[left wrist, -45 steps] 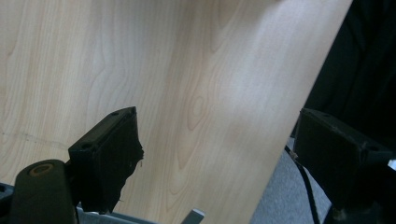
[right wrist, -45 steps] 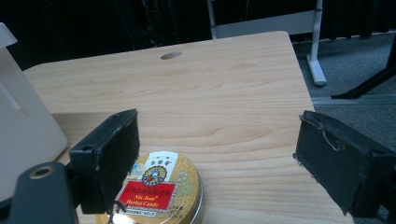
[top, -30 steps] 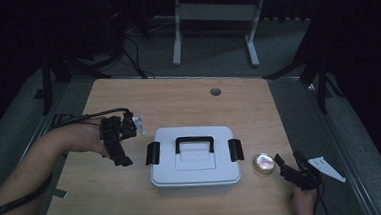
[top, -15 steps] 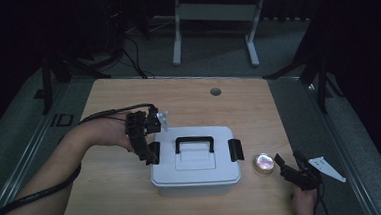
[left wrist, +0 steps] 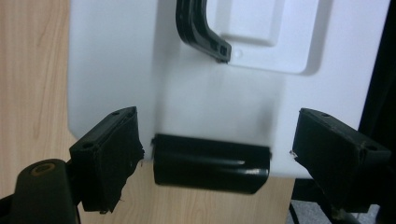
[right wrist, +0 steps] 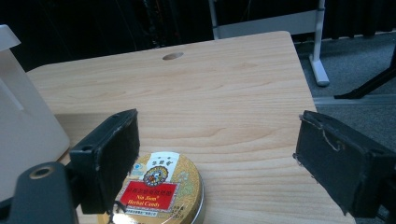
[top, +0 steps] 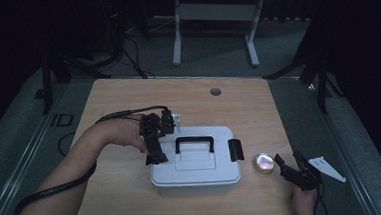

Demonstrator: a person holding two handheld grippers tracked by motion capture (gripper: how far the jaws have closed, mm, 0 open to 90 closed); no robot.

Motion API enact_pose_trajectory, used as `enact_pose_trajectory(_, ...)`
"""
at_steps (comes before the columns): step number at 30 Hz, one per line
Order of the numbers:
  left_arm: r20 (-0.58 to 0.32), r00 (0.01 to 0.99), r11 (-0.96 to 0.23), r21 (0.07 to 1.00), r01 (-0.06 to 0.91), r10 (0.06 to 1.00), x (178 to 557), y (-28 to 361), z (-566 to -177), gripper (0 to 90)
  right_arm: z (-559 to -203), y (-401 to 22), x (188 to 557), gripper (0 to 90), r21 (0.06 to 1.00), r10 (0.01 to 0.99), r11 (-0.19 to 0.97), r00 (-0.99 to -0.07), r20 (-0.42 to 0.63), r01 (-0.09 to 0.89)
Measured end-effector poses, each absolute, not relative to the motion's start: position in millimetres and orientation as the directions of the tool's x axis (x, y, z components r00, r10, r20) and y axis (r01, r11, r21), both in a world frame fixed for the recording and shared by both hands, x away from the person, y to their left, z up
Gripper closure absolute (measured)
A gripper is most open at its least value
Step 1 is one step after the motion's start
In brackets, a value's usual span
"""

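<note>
A white plastic box [top: 197,164] with a black carry handle [top: 194,143] stands in the middle of the table, with a black latch at each end. My left gripper [top: 156,157] hangs over the box's left end, open. In the left gripper view its jaws stand either side of the left latch [left wrist: 210,163] without touching it, and the lid [left wrist: 243,93] and handle [left wrist: 201,28] lie beyond. A round gold tin [top: 264,163] sits just right of the box. My right gripper [top: 282,164] rests open beside it, the tin [right wrist: 161,191] lying by its left jaw.
The right latch [top: 235,150] faces the tin. A cable hole [top: 215,92] is in the wooden table [top: 127,96] near its far edge. The left gripper's cable runs off the table's left side. Desk legs stand on the floor behind.
My left gripper has moved right and toward the box, from the bare wood onto the box's left latch. The right gripper and the tin have stayed put.
</note>
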State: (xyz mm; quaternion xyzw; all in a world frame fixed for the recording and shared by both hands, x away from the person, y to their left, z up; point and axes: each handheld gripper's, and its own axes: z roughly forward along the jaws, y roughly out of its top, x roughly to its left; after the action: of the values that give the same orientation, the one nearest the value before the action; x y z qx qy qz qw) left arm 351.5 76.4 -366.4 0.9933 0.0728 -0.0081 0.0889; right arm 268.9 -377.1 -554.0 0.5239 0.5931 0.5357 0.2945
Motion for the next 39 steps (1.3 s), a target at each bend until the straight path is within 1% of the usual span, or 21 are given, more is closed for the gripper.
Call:
enact_pose_trajectory(3, -0.045, 0.988, -0.974, 0.166, 0.153, 0.148, 354.1, 71.3, -368.5, 14.6, -554.0, -377.3, 268.9, 13.2, 0.944, 0.937, -0.123, -0.277, 0.211, 0.305)
enact_pose_trajectory(10, -0.045, 0.989, -0.977, 0.156, 0.144, 0.138, 358.3, 60.0, -371.7, 14.9, -554.0, -377.5, 268.7, 13.2, 0.944, 0.936, -0.126, -0.279, 0.215, 0.306)
enact_pose_trajectory(13, -0.055, 0.989, -0.977, 0.157, 0.146, 0.139, 361.1, 56.6, -373.4, 17.6, -554.2, -377.8, 268.9, 13.2, 0.945, 0.936, -0.124, -0.281, 0.213, 0.303)
enact_pose_trajectory(15, -0.057, 0.988, -0.977, 0.152, 0.15, 0.143, 364.3, 55.0, -374.9, 17.7, -554.2, -377.9, 268.9, 13.2, 0.945, 0.936, -0.125, -0.281, 0.214, 0.303)
enact_pose_trajectory(17, -0.049, 0.99, -0.98, 0.139, 0.141, 0.136, 366.2, 53.0, -377.0, 19.2, -554.2, -377.9, 268.8, 13.2, 0.945, 0.936, -0.125, -0.281, 0.214, 0.303)
enact_pose_trajectory(19, -0.049, 0.991, -0.982, 0.137, 0.133, 0.127, 366.9, 50.6, -376.6, 21.7, -554.2, -377.9, 268.8, 13.2, 0.945, 0.935, -0.126, -0.282, 0.215, 0.303)
enact_pose_trajectory(20, -0.052, 0.99, -0.981, 0.143, 0.134, 0.128, 366.8, 49.6, -376.1, 24.3, -554.1, -377.8, 268.7, 13.2, 0.944, 0.935, -0.128, -0.282, 0.218, 0.305)
enact_pose_trajectory(22, -0.051, 0.992, -0.982, 0.146, 0.124, 0.118, 366.5, 46.7, -375.0, 25.0, -554.1, -377.9, 268.8, 13.2, 0.943, 0.934, -0.129, -0.281, 0.219, 0.306)
enact_pose_trajectory(27, -0.036, 0.995, -0.987, 0.124, 0.099, 0.095, 363.7, 39.8, -372.2, 42.8, -554.1, -378.0, 268.7, 13.2, 0.943, 0.933, -0.13, -0.283, 0.22, 0.306)
enact_pose_trajectory(30, -0.027, 0.996, -0.99, 0.108, 0.092, 0.09, 362.7, 36.6, -371.2, 50.5, -554.1, -377.9, 268.8, 13.2, 0.943, 0.934, -0.129, -0.283, 0.22, 0.306)
enact_pose_trajectory(32, -0.003, 0.996, -0.991, 0.092, 0.093, 0.093, 363.3, 34.6, -370.8, 57.2, -554.1, -377.9, 268.8, 13.2, 0.943, 0.934, -0.129, -0.283, 0.22, 0.307)
enact_pose_trajectory(33, -0.009, 0.996, -0.992, 0.092, 0.09, 0.089, 363.5, 34.0, -370.5, 60.0, -554.1, -377.9, 268.8, 13.2, 0.943, 0.934, -0.129, -0.283, 0.22, 0.306)
enact_pose_trajectory(39, -0.008, 0.998, -0.996, 0.066, 0.063, 0.063, 361.4, 28.6, -370.0, 66.7, -554.1, -377.9, 268.9, 13.2, 0.943, 0.934, -0.128, -0.283, 0.219, 0.308)
